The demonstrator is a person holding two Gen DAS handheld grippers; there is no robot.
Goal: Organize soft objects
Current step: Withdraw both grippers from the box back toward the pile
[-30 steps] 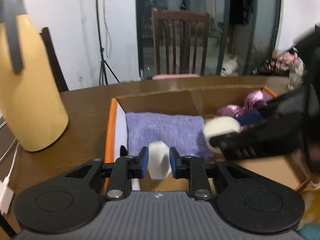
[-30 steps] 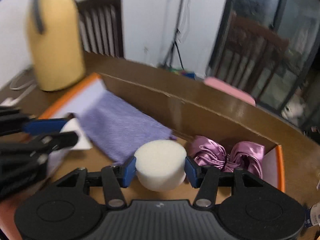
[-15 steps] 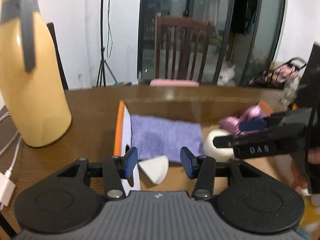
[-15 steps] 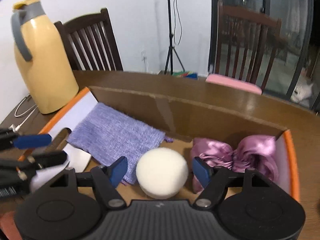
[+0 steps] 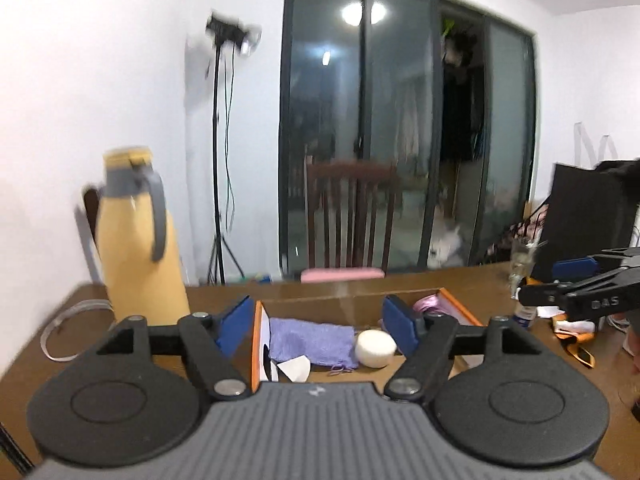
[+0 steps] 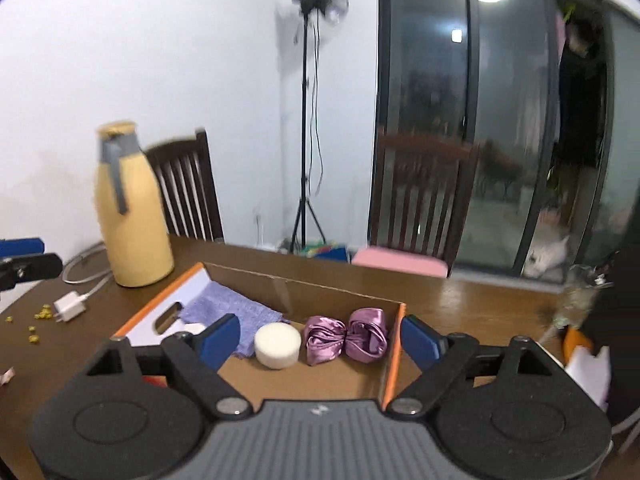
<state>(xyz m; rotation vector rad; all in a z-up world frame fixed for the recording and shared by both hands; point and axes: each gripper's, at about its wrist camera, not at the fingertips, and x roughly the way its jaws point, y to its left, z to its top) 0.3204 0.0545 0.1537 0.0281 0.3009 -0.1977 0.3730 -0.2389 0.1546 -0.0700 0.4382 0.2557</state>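
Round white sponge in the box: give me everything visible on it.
The round white sponge is a short, thick puck of foam-like material, flat top up, resting on the floor of the cardboard box. It sits between the purple cloth and the pink satin scrunchie; whether it actually touches either is not clear. No gripper touches it. In the left wrist view it looks the same, upright and undeformed.

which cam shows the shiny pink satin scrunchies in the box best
The right wrist view: both shiny pink satin scrunchies lie in full sight side by side at the right end of the cardboard box, beside the round white sponge. The left wrist view shows only a pink sliver behind a blue finger pad.
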